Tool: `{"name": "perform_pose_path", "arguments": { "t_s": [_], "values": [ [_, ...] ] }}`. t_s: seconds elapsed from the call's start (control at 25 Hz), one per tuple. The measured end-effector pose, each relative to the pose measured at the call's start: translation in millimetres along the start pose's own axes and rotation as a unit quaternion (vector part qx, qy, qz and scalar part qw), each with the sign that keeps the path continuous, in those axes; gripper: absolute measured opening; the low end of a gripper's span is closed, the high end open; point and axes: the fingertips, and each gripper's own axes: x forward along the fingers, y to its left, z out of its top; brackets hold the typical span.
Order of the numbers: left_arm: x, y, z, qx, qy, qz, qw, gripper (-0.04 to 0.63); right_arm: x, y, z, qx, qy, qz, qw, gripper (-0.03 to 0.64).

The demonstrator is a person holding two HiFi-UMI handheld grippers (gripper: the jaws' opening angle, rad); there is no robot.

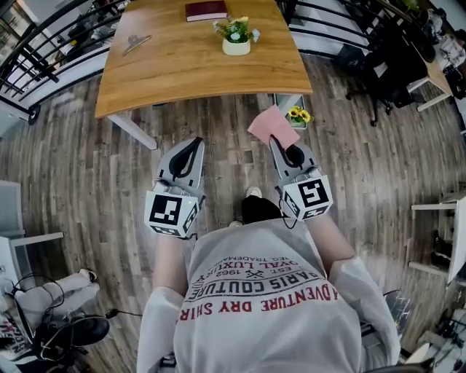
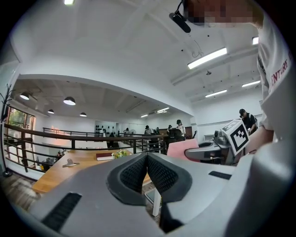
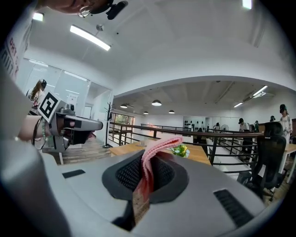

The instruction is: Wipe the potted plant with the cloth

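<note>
- Setting — an open-plan loft with a plank floor (image 1: 87, 160) and black railings (image 1: 44, 44). A wooden bench (image 1: 182, 73) stands ahead of the person, well apart from both tools.
- Task object — the potted plant (image 1: 236, 35) sits upright near the bench's far edge, untouched. A dark red book (image 1: 206, 10) lies just behind it, and a metal clip (image 1: 136, 44) lies toward the left end.
- Right hand-held gripper (image 1: 277, 140): jaws clamped on a pink cloth (image 1: 271, 124). The cloth is pinched at a fold and flares forward past the tips, so free fabric would reach the leaves first.
- Left hand-held gripper (image 1: 195, 143): jaws together with nothing between them, held level beside the right one, probably kept free to steady the pot.
- Stage: judged as approach, since the cloth has not met the plant.
- Obstacles: the bench's near edge and breadth lie between cloth and plant, so a long reach is likely. A second pot of yellow flowers (image 1: 298, 115) sits low by the near right corner, close under the cloth. Office chairs (image 1: 386, 69) stand off to the right.
</note>
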Motion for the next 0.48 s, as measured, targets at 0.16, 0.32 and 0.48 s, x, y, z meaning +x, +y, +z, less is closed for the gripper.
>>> {"name": "perform_pose_path", "arguments": {
  "t_s": [0.16, 0.32, 0.48],
  "values": [
    [23, 14, -10, -0.014, 0.006, 0.013, 0.9998, 0.017, 23, -25, -13, 0.013, 0.005, -0.004, 1.0, 0.035],
    [62, 35, -16, -0.015, 0.018, 0.03, 0.9993, 0.017, 63, -55, -25, 0.02, 0.012, 0.007, 1.0, 0.035],
    [120, 53, -13, -0.01, 0.022, 0.043, 0.9988, 0.017, 110, -99, -25, 0.018, 0.011, 0.026, 0.999, 0.035]
  ]
}}
